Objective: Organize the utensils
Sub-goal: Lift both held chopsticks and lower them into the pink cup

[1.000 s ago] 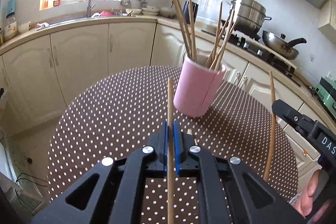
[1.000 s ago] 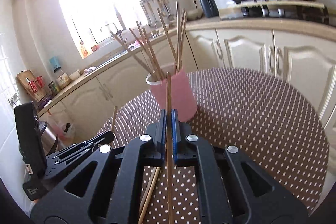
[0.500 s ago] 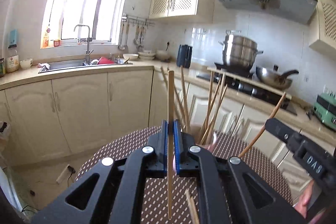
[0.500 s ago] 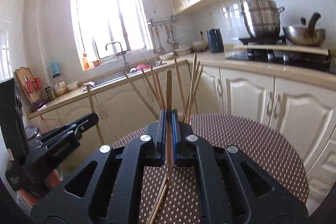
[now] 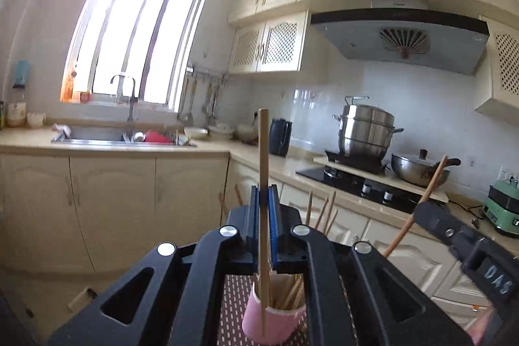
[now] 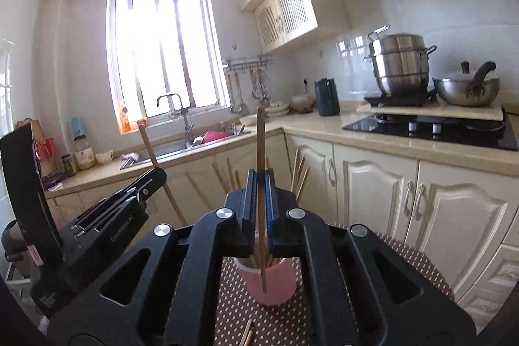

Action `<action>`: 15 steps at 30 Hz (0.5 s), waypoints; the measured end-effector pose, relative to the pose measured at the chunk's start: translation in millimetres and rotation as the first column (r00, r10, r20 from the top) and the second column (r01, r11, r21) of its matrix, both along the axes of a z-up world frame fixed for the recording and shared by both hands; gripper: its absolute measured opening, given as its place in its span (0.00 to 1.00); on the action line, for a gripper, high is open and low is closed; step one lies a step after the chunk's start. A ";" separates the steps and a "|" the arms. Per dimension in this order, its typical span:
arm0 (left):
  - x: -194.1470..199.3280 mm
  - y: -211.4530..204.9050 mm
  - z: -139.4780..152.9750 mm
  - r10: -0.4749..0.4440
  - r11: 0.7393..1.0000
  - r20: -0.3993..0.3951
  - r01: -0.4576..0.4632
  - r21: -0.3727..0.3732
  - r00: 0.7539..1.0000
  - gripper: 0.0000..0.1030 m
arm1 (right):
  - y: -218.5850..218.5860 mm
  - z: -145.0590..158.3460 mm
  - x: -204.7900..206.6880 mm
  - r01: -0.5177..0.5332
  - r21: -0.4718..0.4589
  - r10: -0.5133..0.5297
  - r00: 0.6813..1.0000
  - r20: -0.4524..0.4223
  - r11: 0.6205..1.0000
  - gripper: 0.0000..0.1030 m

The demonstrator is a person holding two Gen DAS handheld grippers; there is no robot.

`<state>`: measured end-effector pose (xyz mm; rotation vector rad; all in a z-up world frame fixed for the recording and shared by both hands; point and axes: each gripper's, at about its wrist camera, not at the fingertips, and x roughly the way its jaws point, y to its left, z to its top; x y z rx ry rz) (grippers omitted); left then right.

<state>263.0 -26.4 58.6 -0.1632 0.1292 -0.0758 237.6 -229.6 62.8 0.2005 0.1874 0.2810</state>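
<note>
Only right view: spare chopstick [image 6: 247,333] on table | both tongs clamp chopsticks

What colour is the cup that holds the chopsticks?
Pink; the cup shows best in the right wrist view.

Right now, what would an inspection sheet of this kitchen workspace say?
Surface: round table under a brown polka-dot cloth.
Job's things: pink cup holding chopsticks; loose chopstick on the cloth.
Clutter: nothing seen.
Grippers: left gripper shut on an upright left chopstick; right gripper shut on an upright right chopstick.
Cables: nothing seen on the table.
Surroundings: sink, steamer pot, wok, kettle.
</note>
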 end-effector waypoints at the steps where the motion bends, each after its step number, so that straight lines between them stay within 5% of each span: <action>1: 3.3 -2.5 3.0 -0.012 1.000 0.021 0.012 -0.002 1.000 0.06 | -2.7 2.4 1.2 0.006 0.008 -0.006 1.000 0.005 1.000 0.05; 7: 16.0 -13.3 10.9 -0.034 0.999 0.085 0.035 -0.003 0.996 0.06 | -12.9 12.9 13.7 0.030 0.053 -0.032 0.999 0.023 0.998 0.05; 15: 35.5 -18.8 -5.1 -0.044 0.999 0.045 0.044 0.007 0.998 0.06 | -5.0 19.7 37.9 0.020 0.060 -0.023 0.999 0.037 0.998 0.05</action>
